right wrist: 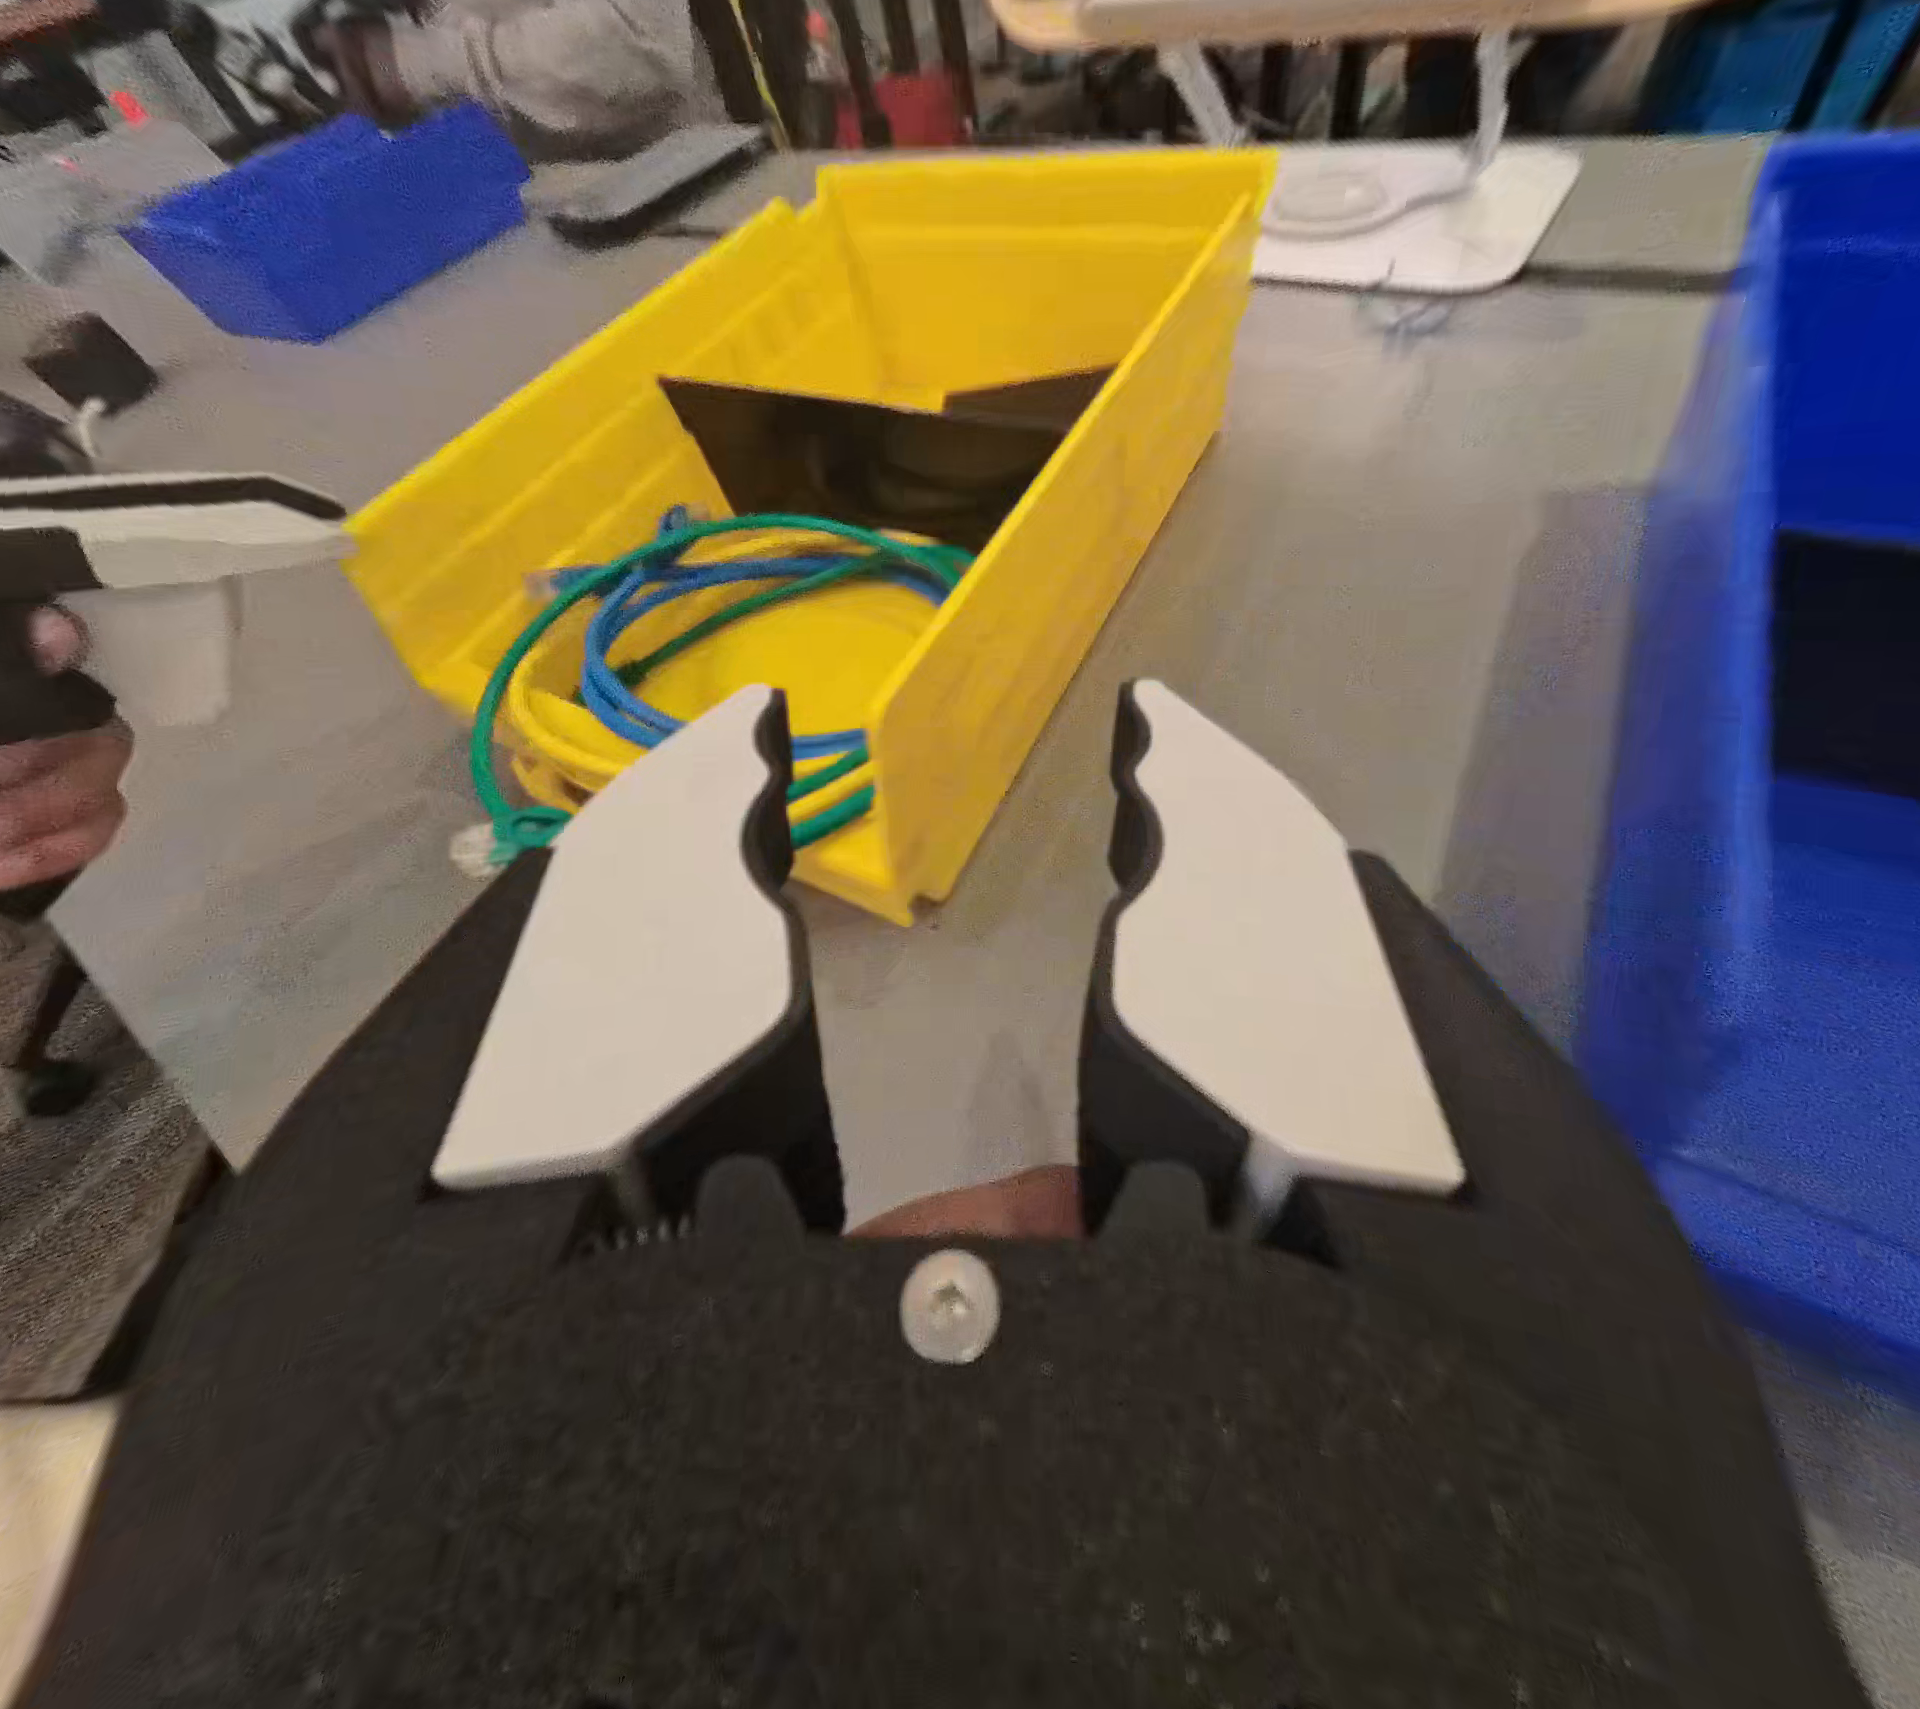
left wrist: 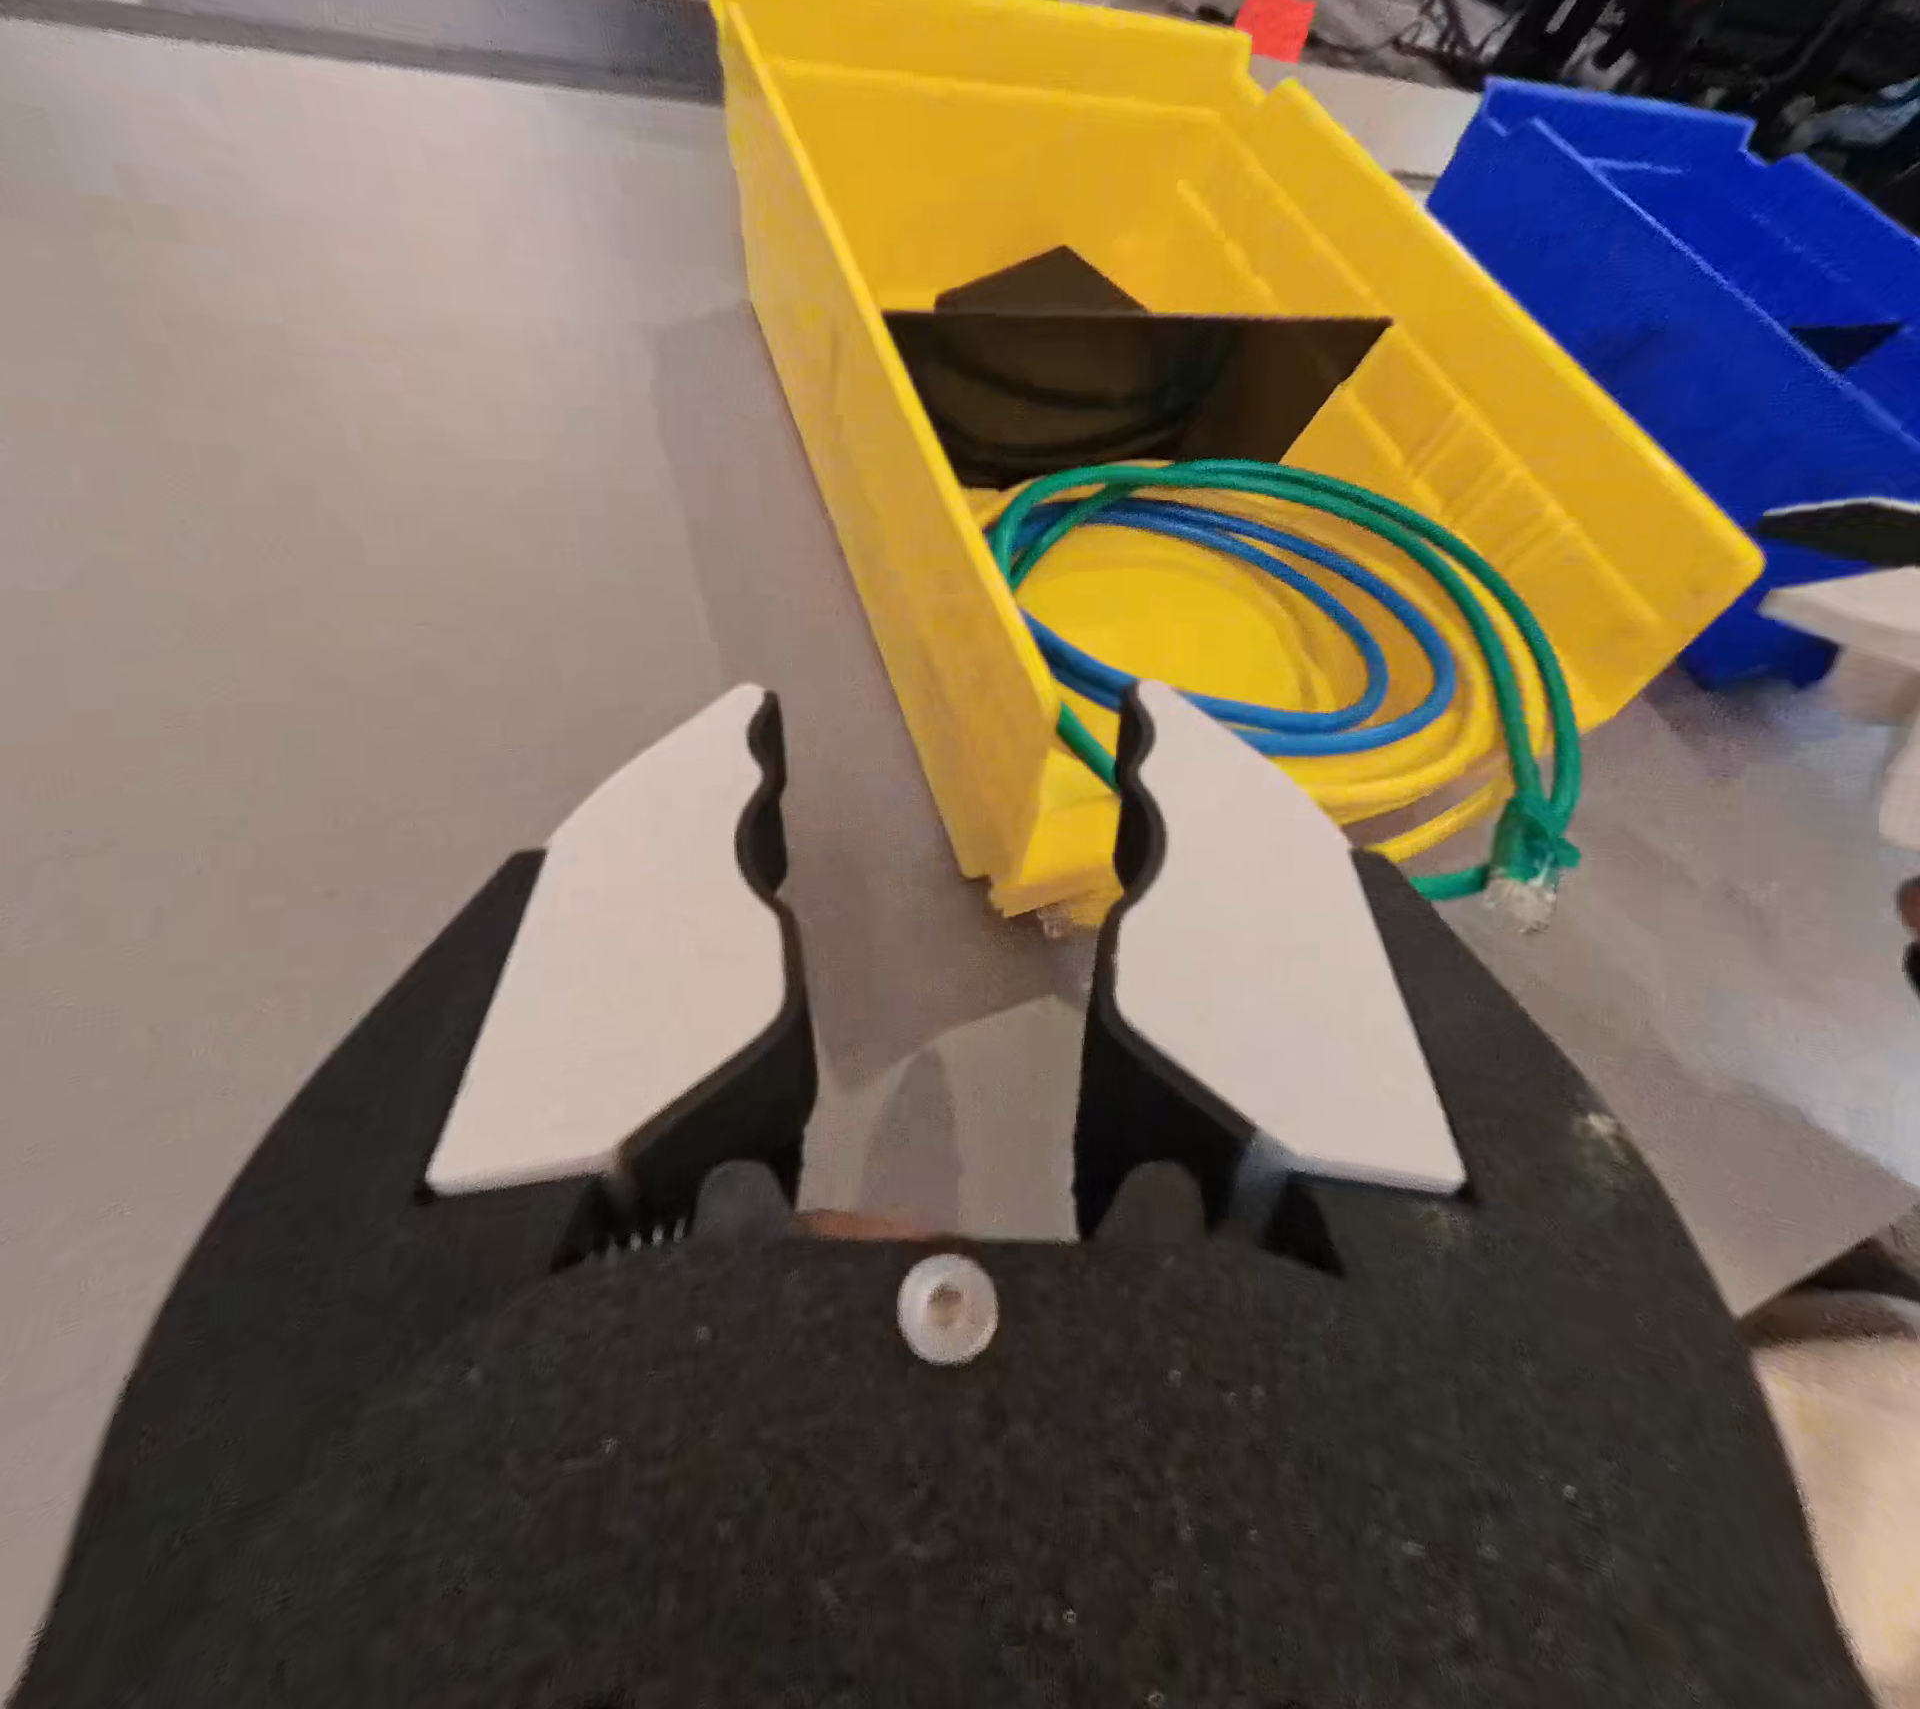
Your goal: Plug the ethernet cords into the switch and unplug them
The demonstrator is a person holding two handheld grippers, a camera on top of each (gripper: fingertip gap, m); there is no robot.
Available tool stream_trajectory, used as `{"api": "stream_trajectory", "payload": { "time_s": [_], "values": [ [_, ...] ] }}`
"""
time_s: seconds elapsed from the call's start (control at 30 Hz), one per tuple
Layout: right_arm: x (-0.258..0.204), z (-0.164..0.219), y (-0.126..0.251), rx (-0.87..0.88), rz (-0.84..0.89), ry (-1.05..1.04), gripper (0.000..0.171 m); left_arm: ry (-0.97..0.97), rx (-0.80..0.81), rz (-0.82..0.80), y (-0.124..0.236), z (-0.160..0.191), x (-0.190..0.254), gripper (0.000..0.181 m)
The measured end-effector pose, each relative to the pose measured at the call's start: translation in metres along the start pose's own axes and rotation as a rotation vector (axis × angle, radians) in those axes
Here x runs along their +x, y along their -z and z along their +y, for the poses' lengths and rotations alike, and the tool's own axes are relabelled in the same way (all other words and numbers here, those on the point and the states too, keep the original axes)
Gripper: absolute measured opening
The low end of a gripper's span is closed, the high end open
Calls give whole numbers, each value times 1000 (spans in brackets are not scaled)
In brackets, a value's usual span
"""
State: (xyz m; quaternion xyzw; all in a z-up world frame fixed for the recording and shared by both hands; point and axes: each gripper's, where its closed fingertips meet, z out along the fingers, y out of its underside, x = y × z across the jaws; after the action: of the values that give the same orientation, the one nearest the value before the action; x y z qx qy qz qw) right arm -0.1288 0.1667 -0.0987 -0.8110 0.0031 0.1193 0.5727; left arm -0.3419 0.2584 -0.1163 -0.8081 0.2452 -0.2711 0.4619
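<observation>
The grey counter (left wrist: 312,516) carries everything, and largest on it is the yellow bin (left wrist: 894,433), lying toward 1 o'clock of the left tongs (left wrist: 945,724) and toward 12 o'clock of the right tongs (right wrist: 945,714). A blue bin (left wrist: 1714,329) stands beside it at 2 o'clock in the left wrist view; the right wrist view shows it large at 3 o'clock and another blue bin (right wrist: 332,236) far off at 10 o'clock.

A black divider (left wrist: 1091,402) crosses the yellow bin. On its near side lie the coiled cords: a yellow cord (left wrist: 1382,786) underneath, a blue cord (left wrist: 1299,610) and a green cord (left wrist: 1455,558) on top. The green cord spills over the bin's open front, its clear plug (left wrist: 1522,890) resting on the counter.

Both pairs of tongs are open and hold nothing, poised short of the bin, apart from the cords.

A dark shape shows behind the divider, but whether it is the switch cannot be told. By this showing nothing is done: no cord is lifted or plugged. Fetching cords and switch, plugging and unplugging all remain.
</observation>
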Motion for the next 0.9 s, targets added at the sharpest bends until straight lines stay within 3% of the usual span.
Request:
{"api": "stream_trajectory", "payload": {
  "time_s": [0.1, 0.2, 0.23, 0.43, 0.53, 0.63, 0.9],
  "values": [
    [-19, 34, -38, -86, 89, 11, 53, -53, -126, 39, -21, 34, 1, 50],
    [-13, 31, -50, -40, 194, -14, 26, -159, -155, 11, -33, 38, 5, 26],
    [-4, 31, -49, -40, 259, -8, 8, -183, -142, -7, -35, 35, 4, 13],
    [-14, 18, -55, 6, 396, 176, 7, -266, -95, -146, -39, 14, -18, 4],
    [-41, -1, -69, 45, 375, 130, 7, -149, -40, -156, -22, -8, -45, 3],
    [-76, -13, -100, 57, 331, 64, 7, -133, 5, -223, 1, -23, -88, 3],
    [-179, -15, -200, 21, 278, 168, 7, -105, 66, -415, 45, -33, -220, 1]
  ]
}}
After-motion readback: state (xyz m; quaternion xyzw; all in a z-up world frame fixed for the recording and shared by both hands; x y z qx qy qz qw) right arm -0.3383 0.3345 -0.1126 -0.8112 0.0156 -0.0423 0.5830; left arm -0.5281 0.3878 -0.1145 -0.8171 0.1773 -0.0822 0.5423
